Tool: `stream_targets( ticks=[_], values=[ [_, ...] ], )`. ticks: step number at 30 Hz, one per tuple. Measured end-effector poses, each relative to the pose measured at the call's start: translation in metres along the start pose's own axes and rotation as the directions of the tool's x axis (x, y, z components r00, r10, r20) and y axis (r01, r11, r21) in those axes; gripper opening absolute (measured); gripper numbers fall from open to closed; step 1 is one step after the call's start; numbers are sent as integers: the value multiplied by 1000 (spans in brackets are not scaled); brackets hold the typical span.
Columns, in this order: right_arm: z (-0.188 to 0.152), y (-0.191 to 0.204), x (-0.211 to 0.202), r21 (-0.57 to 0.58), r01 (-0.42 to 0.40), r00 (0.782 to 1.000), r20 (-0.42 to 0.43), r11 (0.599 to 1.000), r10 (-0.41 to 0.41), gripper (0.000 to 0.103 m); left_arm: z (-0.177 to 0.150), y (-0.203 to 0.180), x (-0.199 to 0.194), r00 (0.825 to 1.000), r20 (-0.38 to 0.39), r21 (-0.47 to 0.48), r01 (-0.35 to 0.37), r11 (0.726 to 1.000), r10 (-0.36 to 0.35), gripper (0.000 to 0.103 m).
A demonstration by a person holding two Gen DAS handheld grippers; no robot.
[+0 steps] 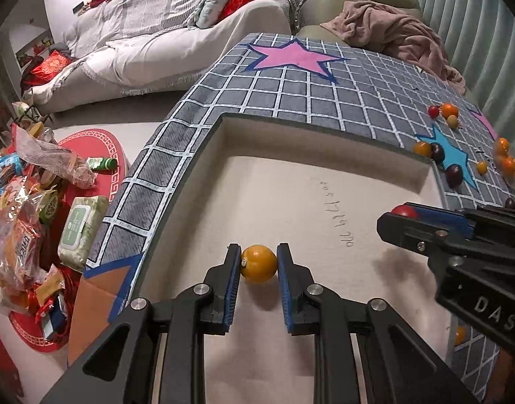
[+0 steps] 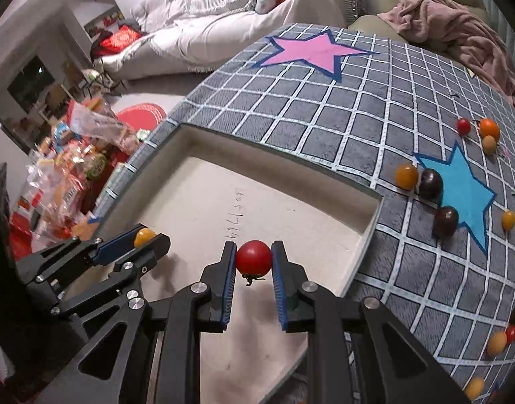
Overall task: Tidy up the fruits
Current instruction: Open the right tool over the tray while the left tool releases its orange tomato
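Snacks (image 1: 25,202) clutter the floor at far left as we work over a white tray (image 1: 324,185) set on a star-patterned grey cloth (image 1: 291,87). Our left gripper (image 1: 259,264) hangs above the tray's near left part, its jaws clamped on a yellow fruit (image 1: 259,263). Beside it, our right gripper (image 2: 254,259) pinches a red fruit (image 2: 254,258) over the tray, apart from the left one. Further right, loose fruits (image 2: 422,181) in orange, red and dark purple lie scattered on the cloth around a blue star (image 2: 466,188), outside the tray, with a pink blanket (image 2: 459,27) on the sofa beyond
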State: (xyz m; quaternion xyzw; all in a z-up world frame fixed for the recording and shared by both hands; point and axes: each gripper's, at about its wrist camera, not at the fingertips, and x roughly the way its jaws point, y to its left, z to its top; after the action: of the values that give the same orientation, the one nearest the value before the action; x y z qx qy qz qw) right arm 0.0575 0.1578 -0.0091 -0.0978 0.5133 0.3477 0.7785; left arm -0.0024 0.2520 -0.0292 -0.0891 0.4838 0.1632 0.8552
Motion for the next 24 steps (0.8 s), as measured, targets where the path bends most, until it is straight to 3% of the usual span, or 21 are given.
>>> stream_targets(
  ticks=[4, 6, 7, 8, 9, 10, 12, 14, 16, 19, 24],
  values=[
    [0, 3, 8, -16, 11, 1000, -21, 1000, -11, 24, -2, -2, 5, 1000, -13, 8, 3, 1000, -3, 23],
    [0, 4, 9, -22, 14, 1000, -27, 1000, -15, 36, -3, -4, 4, 1000, -8, 14, 2, 1000, -2, 23],
    [0, 4, 9, -22, 18, 1000, -23, 1000, -19, 49, -3, -5, 4, 1000, -7, 21, -2, 1000, 2, 24],
    [0, 3, 8, -20, 17, 1000, -20, 1000, -17, 61, -3, -5, 4, 1000, -4, 25, -6, 1000, 6, 46],
    [0, 3, 8, -18, 13, 1000, -19, 1000, -13, 65, -3, -6, 4, 1000, -1, 27, -9, 1000, 9, 84],
    [0, 3, 6, -19, 12, 1000, -17, 1000, -13, 67, -4, -5, 1, 1000, 16, 22, -18, 1000, 17, 95],
    [1, 3, 1, -18, 13, 1000, -2, 1000, -13, 69, -5, -5, -7, 998, 63, 20, -32, 999, 30, 97],
    [2, 2, -7, -12, 19, 1000, 17, 1000, -19, 83, -5, -6, -13, 997, 77, 27, -31, 999, 29, 97],
    [3, 1, -17, -4, 13, 999, 38, 1000, -13, 87, -4, -5, -17, 997, 79, 23, -26, 999, 24, 97],
    [3, -2, -34, 4, 11, 998, 69, 1000, -11, 103, -3, -3, -26, 996, 87, 8, -13, 1000, 12, 97],
    [-3, -16, -64, 38, 20, 992, 126, 999, -25, 103, -6, -7, -47, 993, 114, 18, 10, 1000, -12, 97]
  ],
)
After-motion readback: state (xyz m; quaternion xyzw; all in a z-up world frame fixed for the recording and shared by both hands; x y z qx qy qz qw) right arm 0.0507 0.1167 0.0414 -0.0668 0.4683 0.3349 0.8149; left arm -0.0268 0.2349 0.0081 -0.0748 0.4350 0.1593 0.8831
